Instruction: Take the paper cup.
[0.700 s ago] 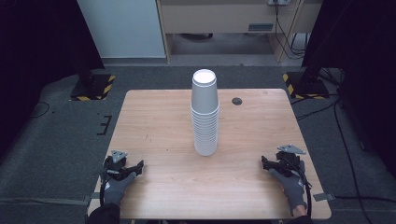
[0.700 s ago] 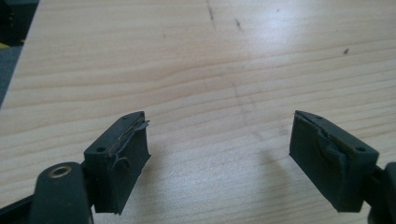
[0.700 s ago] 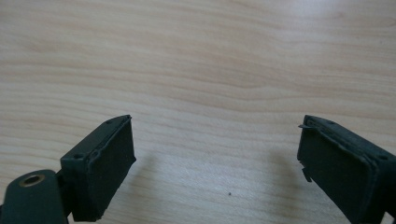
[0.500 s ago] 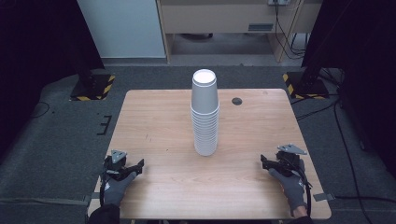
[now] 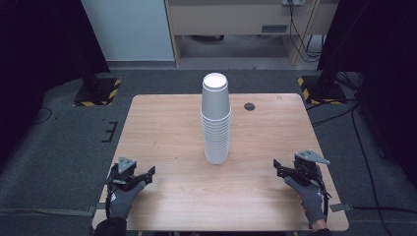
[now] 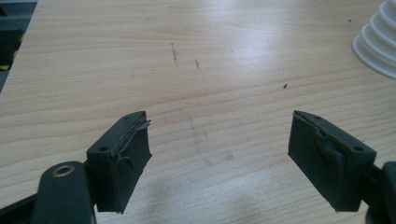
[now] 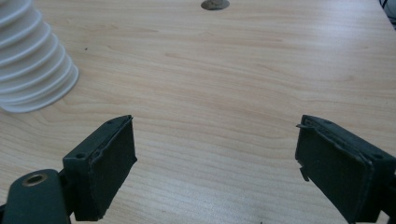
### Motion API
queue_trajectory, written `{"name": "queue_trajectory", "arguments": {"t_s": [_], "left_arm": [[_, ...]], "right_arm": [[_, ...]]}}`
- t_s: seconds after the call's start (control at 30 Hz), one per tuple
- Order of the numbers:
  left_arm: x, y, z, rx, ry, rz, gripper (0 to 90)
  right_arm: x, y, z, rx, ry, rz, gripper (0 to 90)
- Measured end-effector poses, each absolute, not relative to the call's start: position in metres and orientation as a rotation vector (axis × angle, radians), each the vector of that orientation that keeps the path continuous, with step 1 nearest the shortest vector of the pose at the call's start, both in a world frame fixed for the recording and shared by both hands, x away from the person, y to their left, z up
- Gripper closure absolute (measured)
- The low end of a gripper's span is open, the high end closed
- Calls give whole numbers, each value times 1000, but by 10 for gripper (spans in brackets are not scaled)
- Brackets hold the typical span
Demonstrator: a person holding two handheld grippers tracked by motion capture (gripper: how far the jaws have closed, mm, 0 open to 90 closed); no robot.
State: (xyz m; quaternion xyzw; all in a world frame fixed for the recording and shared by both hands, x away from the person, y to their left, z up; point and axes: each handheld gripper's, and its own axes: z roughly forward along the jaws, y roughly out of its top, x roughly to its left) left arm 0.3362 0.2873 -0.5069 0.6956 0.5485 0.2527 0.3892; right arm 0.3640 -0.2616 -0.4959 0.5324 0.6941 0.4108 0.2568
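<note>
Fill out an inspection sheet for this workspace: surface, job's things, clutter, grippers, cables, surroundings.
Surface: wooden table, light grain, a few small dark marks; a round dark grommet near its far edge.
Job's things: stack of white cups, upside down, upright at the table's middle, untouched.
Clutter: nothing seen.
Grippers: left gripper near the front left corner, jaws open, nothing between them; right gripper near the front right edge, jaws open, nothing between them. Both are apart from the stack.
Cables: loose cables on the floor to the right of the table.
Surroundings: dark carpet floor; black stand bases with yellow-black striped tape on both far sides.
</note>
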Motion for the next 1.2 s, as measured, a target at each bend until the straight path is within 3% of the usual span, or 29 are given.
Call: {"name": "queue_trajectory", "arguments": {"t_s": [0.6,1.2], "left_arm": [[339,286,-513,1853,1404,669,194],[346,290,-526,1956,1453,663,179]], "right_arm": [[350,-235,-440,1243,1849,1313,125],[346,-205,-405,1137,1831,1430,130]]}}
